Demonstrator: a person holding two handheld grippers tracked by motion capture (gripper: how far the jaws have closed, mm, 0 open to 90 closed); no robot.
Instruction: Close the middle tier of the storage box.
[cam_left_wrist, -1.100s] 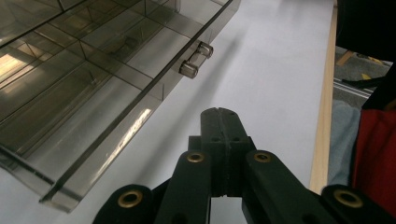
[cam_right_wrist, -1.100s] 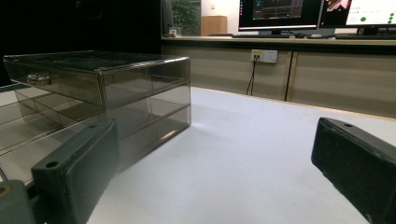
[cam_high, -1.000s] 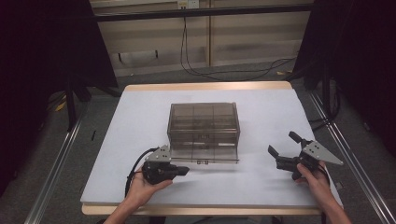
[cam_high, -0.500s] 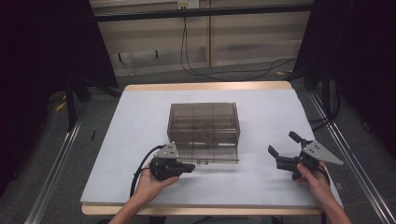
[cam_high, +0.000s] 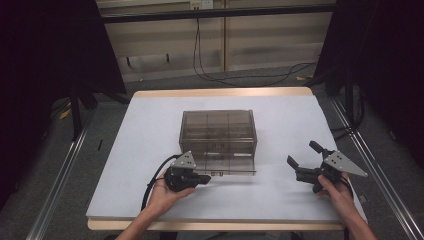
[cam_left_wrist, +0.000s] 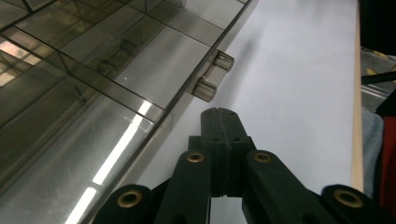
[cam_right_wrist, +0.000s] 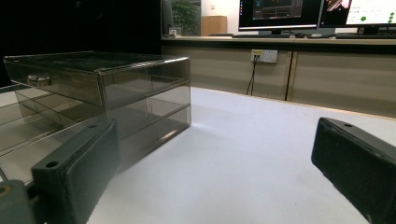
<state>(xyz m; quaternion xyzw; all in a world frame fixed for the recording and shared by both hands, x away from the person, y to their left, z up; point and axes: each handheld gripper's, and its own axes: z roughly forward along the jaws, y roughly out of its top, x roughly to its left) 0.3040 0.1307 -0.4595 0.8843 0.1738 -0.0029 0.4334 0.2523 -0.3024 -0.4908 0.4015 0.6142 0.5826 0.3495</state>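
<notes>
Drawers (cam_high: 218, 136): clear smoked plastic unit, mid-table, bottom tray slid partly out. Looks light, rigid, slick; I'd hook its small handle (cam_left_wrist: 213, 76). Left gripper (cam_left_wrist: 219, 122) clenched empty just short of it; right gripper (cam_high: 304, 159) spread wide, well apart.

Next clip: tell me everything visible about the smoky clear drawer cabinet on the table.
The drawer cabinet is a box of smoke-tinted clear plastic, standing upright mid-table on the white tabletop. Dividers show through its walls. Its bottom drawer is pulled out toward the person; the left gripper view shows its small clear handle on the front. The left claw, shut, lies just short of that handle, not touching it. The right claw is open, well off to the side.
</notes>
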